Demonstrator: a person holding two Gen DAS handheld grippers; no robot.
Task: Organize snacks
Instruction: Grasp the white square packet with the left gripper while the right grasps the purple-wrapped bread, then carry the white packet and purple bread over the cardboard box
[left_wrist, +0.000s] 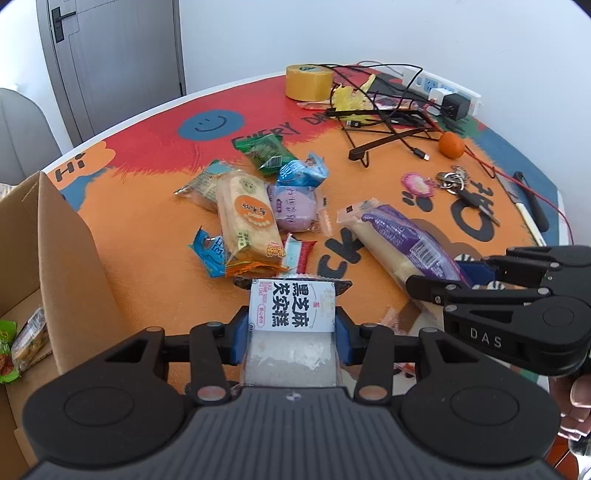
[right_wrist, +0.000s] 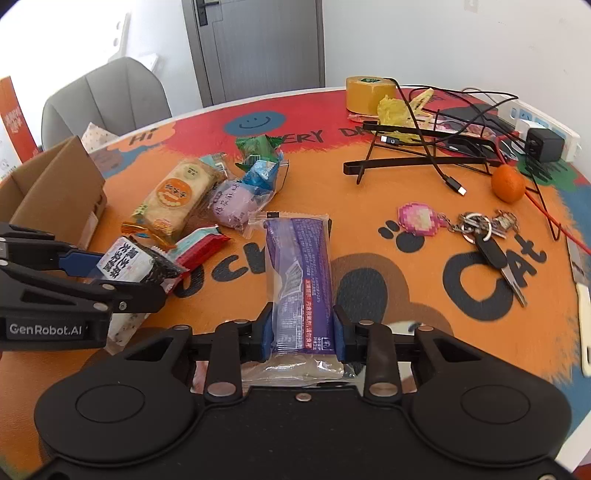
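My left gripper (left_wrist: 291, 328) is shut on a clear packet with a white black-lettered label (left_wrist: 291, 306), its blue pads pressing both sides just above the orange table mat. The right wrist view shows this gripper (right_wrist: 125, 277) and its packet (right_wrist: 125, 264) at the left. My right gripper (right_wrist: 303, 332) is shut on the near end of a long purple snack packet (right_wrist: 299, 266), which lies lengthwise on the mat. It also appears in the left wrist view, the right gripper (left_wrist: 443, 275) clamping the purple packet (left_wrist: 399, 236). A pile of loose snacks lies beyond, among them an orange-labelled cracker pack (left_wrist: 247, 218).
An open cardboard box (left_wrist: 62, 251) with a few snacks inside stands at the left table edge. Far right hold a tape roll (left_wrist: 309, 82), wire stand (left_wrist: 388, 129), cables, power strip (left_wrist: 439, 86), orange fruit (left_wrist: 451, 144), keys (left_wrist: 452, 181). A grey chair (right_wrist: 103, 96) stands behind the table.
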